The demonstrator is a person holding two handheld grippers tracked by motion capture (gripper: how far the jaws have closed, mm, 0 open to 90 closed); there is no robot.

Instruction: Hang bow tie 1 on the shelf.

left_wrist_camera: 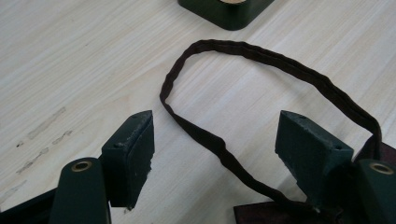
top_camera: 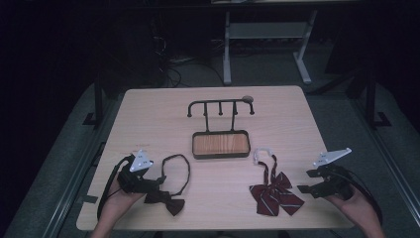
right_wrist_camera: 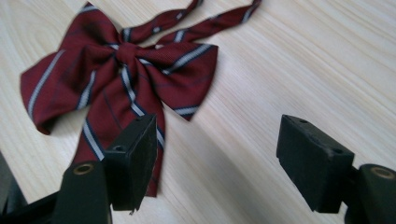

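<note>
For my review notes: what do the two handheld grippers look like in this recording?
Both are black handheld tools. The left gripper and the right gripper each carry a pale grey three-cornered plate on top and trail a black cable. In the gripper views, each has two blocky dark jaws with small screw holes, set on arms with brass-ringed holes. No sleeves show on the forearms.

My left gripper point(top_camera: 148, 184) is a black block topped by a pale grey three-cornered plate dotted with small dark holes, and a black cable loops off its 9 o'clock side. My right gripper point(top_camera: 309, 186) is built the same, its grey plate jutting out toward 2 o'clock and a black cable curving round at 4 o'clock. In each gripper view I see two dark, blocky jaws with squared, slightly scuffed pads and a brass-ringed hole on each arm. My forearms are bare, with no sleeves.
</note>
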